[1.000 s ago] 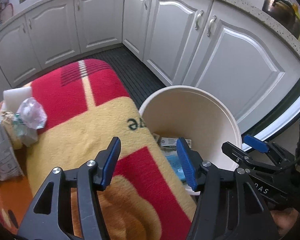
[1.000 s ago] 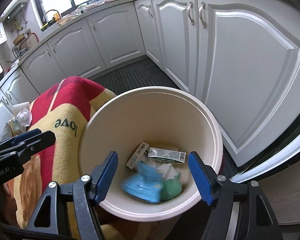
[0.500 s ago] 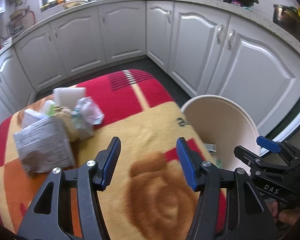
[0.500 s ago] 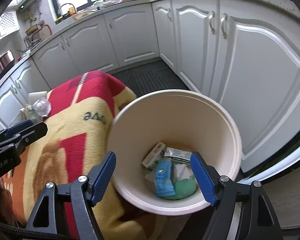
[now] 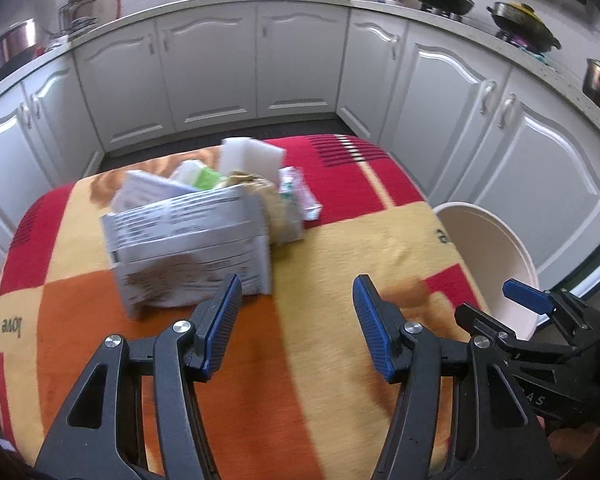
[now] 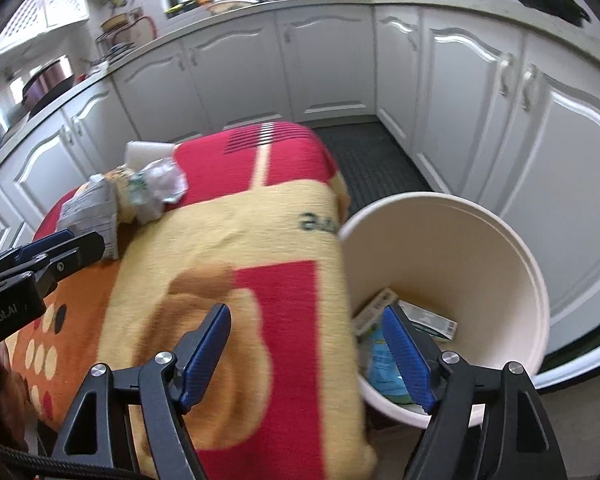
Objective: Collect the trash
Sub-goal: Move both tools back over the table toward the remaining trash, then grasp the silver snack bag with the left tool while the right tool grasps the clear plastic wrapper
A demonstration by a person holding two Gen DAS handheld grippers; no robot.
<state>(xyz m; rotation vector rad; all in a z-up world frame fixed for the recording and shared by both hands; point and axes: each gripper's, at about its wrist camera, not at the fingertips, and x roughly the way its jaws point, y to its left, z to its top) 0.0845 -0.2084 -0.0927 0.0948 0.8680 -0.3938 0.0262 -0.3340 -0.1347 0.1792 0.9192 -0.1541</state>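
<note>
Both tools gape wide and empty — the left gripper (image 5: 296, 320) faces the grey printed carton (image 5: 188, 252) heading the trash pile on the blanket (image 5: 340, 240). Best to straddle a short edge squarely, then carry it right to the cream bin (image 6: 480, 216) — already part-filled.

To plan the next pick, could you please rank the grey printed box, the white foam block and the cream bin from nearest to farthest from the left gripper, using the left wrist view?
1. Grey printed box: just ahead of the left gripper, slightly left.
2. Cream bin: off the table edge, right.
3. White foam block: far side of the pile.
</note>
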